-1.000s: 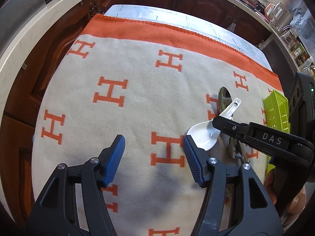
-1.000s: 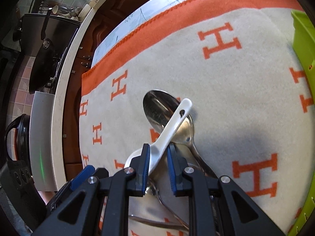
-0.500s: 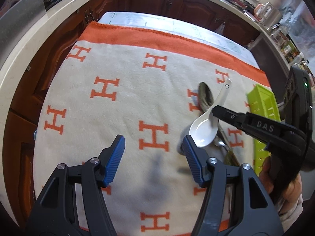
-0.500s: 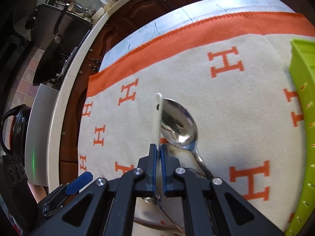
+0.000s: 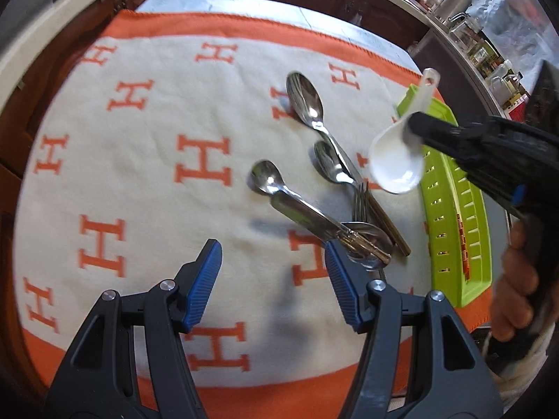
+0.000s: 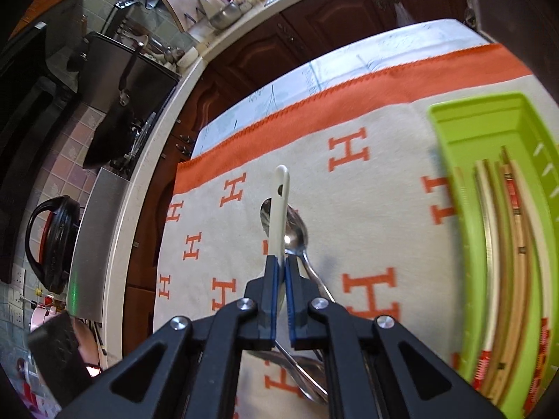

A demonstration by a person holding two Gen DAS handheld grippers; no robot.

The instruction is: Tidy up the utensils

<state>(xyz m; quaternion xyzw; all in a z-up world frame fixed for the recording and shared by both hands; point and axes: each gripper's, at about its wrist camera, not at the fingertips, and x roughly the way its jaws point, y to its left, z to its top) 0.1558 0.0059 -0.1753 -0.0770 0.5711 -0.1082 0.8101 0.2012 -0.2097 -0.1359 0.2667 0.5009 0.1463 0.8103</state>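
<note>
My right gripper [image 6: 281, 262] is shut on the handle of a white ceramic spoon [image 6: 279, 209], which it holds in the air above the cloth. In the left wrist view the white ceramic spoon [image 5: 398, 164] hangs bowl-down beside the green tray [image 5: 454, 209], with the right gripper [image 5: 414, 125] clamped on its handle. A pile of metal spoons and forks [image 5: 332, 174] lies on the cloth below it. My left gripper [image 5: 272, 272] stands open over the cloth, just left of the pile, with nothing between its fingers. The green tray [image 6: 450, 146] holds several chopsticks [image 6: 506, 244].
A cream cloth with orange H marks [image 5: 157, 160] covers the table. Dark wooden cabinets [image 6: 314, 31] and a light worktop [image 6: 146, 160] curve round the far and left sides. A black kettle [image 6: 52, 237] stands at far left. A hand [image 5: 513, 279] holds the right gripper.
The right gripper closed on the white spoon's handle and lifted it off the pile, toward the green tray. The left gripper drifted across the cloth, so the metal utensils now lie before it.
</note>
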